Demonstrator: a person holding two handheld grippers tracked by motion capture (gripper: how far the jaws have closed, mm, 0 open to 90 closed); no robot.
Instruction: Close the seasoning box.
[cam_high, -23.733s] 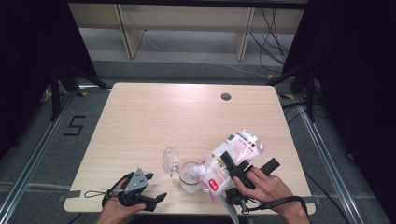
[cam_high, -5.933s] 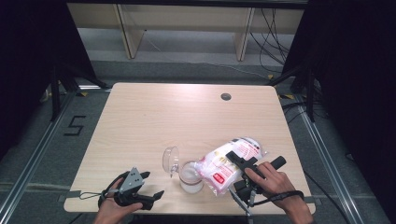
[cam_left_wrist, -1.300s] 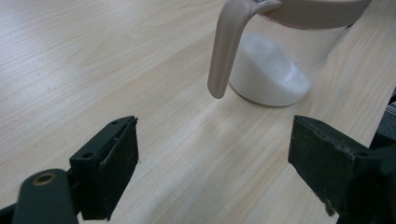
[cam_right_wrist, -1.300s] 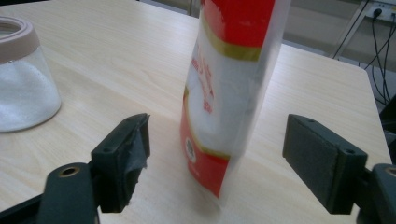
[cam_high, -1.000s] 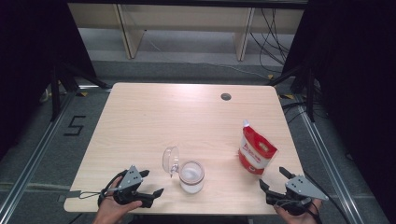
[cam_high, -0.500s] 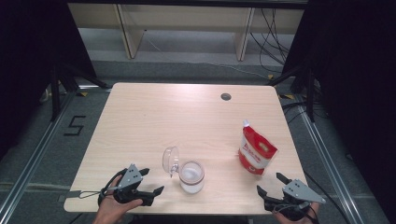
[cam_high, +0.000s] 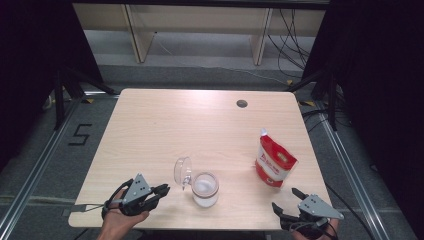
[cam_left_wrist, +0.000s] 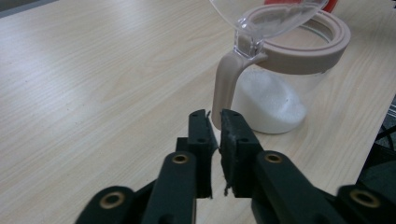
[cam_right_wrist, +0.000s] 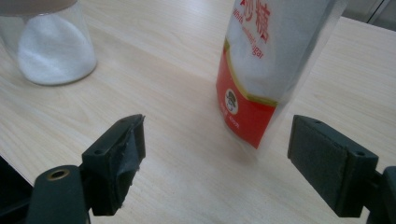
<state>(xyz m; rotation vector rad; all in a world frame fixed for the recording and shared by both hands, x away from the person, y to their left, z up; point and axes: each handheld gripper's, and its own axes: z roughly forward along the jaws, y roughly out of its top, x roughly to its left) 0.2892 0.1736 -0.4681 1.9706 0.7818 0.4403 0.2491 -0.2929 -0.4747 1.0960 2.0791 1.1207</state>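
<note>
1. The jar (cam_high: 205, 188) stands on the table (cam_high: 165, 125), near the front edge, a little left of the middle
2. The lid (cam_high: 182, 171) is tilted up at the jar's left rear side
3. The pouch (cam_high: 274, 164) stands upright on the table, to the right of the jar and a little behind it, well apart
4. The left gripper (cam_high: 161, 190) is at the front left, near the jar
5. The right gripper (cam_high: 286, 200) is at the front right corner, just before the pouch
6. A small hole (cam_high: 242, 103) lies in the table far behind the pouch
</note>
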